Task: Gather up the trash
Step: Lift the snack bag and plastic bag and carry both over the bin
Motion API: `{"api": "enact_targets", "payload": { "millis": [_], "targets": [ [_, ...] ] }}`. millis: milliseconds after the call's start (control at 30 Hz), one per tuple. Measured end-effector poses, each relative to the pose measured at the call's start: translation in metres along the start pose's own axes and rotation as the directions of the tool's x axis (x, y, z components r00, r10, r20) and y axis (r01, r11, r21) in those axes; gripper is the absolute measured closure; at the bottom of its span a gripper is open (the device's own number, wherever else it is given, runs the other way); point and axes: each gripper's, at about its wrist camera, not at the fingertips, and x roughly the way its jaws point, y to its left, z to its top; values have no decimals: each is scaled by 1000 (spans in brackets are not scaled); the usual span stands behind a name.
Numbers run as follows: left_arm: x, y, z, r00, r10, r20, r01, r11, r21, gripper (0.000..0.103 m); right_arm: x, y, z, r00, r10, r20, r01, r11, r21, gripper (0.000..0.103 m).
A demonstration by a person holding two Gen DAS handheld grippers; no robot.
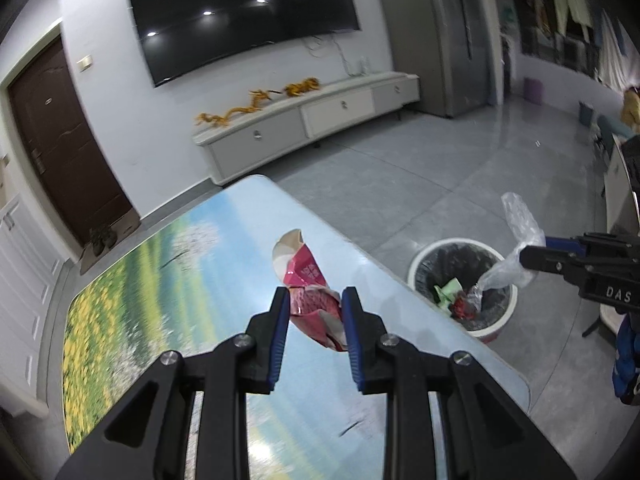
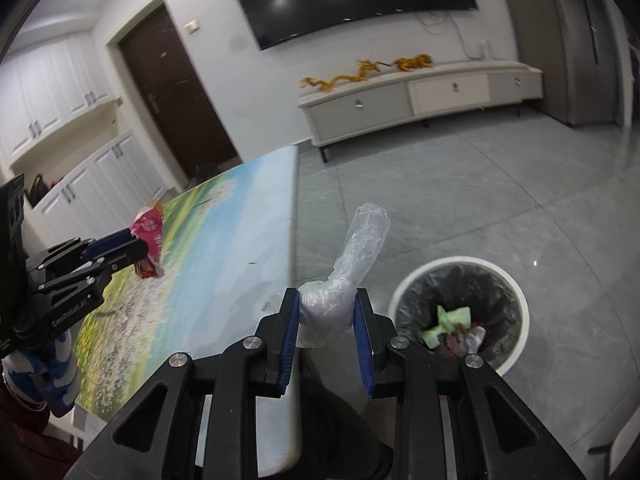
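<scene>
Just ahead of and below the right claw [image 2: 327, 312], which pinches a clear plastic bag [image 2: 354, 260], sits the bin [image 2: 460, 312], while the left claw [image 1: 315, 308] grips a red wrapper [image 1: 310, 292] over the table [image 1: 160, 272]: 2 pieces carried, each needing release above that bin.

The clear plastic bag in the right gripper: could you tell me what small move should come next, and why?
Probably carry the right gripper a little further sideways until it is over the bin, then open. Its pads are shut on the clear plastic bag, which the right wrist view shows beside the bin's mouth, between the bin and the table edge. The left gripper, shut on a red wrapper, can follow.
</scene>
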Motion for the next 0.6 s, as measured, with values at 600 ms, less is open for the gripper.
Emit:
{"api": "enact_targets", "payload": {
  "millis": [600],
  "targets": [
    [112, -110, 62, 975, -179, -130, 194, 975, 114, 78, 47, -124, 12, 990, -116, -76, 126, 982, 144, 76]
  ]
}}
